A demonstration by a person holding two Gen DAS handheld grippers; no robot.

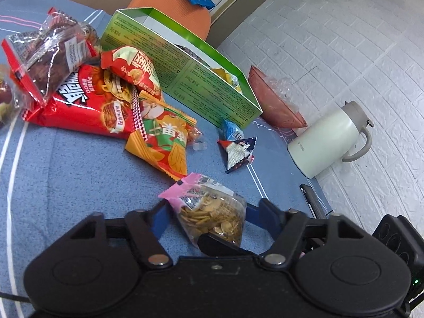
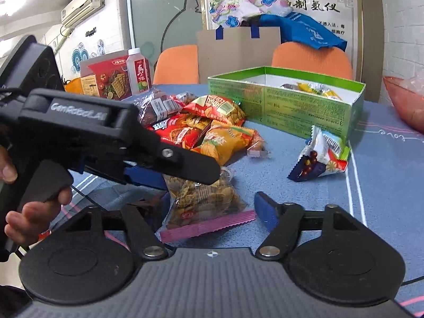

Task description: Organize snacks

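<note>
A clear bag of yellow-brown crisps with a pink seal (image 1: 212, 212) lies on the blue tablecloth (image 1: 79, 185). My left gripper (image 1: 212, 213) stands around it: the left pad touches the pink seal, while a sliver of cloth shows between the right blue pad (image 1: 265, 212) and the bag. In the right wrist view the same bag (image 2: 204, 198) lies with its pink end between the fingers of my open right gripper (image 2: 212, 209), which does not touch it. An open green box (image 1: 185, 79) (image 2: 286, 106) holding a few wrapped snacks stands behind.
A pile of red and orange snack bags (image 1: 87, 106) (image 2: 212, 132) lies left of the box. A triangular packet (image 1: 237, 153) (image 2: 318, 159) sits near the box's corner. A white jug (image 1: 326, 137) and a pink bowl (image 1: 275, 103) stand by the wall. A cracker box (image 2: 111, 79) and a bottle (image 2: 139, 71) are at the far left.
</note>
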